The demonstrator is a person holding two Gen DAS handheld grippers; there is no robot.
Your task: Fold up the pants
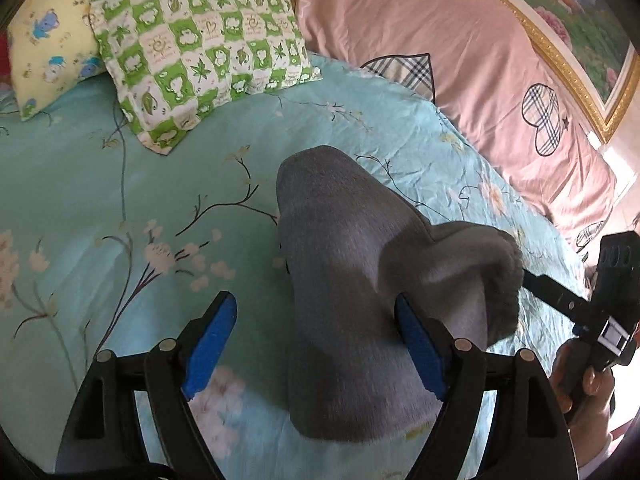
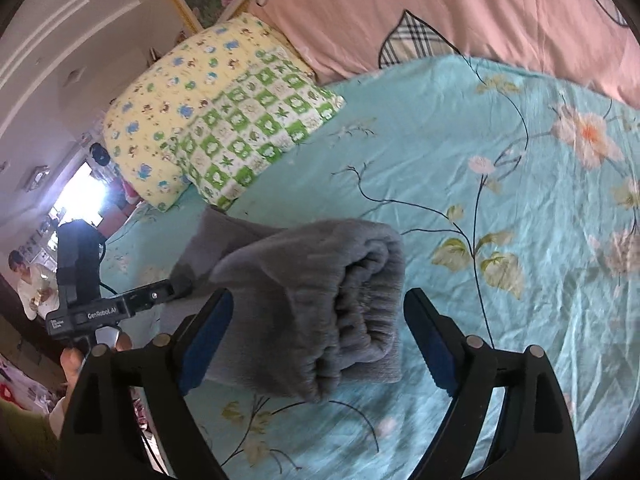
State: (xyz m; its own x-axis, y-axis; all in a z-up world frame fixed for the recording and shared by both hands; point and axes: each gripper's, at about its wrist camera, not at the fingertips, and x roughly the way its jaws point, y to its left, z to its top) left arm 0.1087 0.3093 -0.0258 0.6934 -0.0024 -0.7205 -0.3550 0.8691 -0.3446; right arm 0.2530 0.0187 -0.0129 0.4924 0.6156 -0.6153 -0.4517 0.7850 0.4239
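Observation:
The grey pants (image 1: 344, 264) lie folded into a thick bundle on the teal flowered sheet (image 1: 120, 184). My left gripper (image 1: 314, 298) is open and straddles the bundle's near end; its left blue pad stands apart from the cloth, its right pad at the cloth's edge. In the right wrist view the bundle's elastic waistband (image 2: 352, 316) faces the camera. My right gripper (image 2: 320, 296) is open around it, with a gap at the right pad. A finger of the right gripper (image 1: 548, 290) shows beside the bundle, and a finger of the left gripper (image 2: 154, 296) in the other view.
A green checked pillow (image 1: 200, 60) and a yellow printed pillow (image 1: 48, 40) lie at the head of the bed. A pink quilt (image 1: 460, 60) runs along the far side under a gold-framed picture (image 1: 580, 32). A person (image 2: 28, 280) sits in the room beyond.

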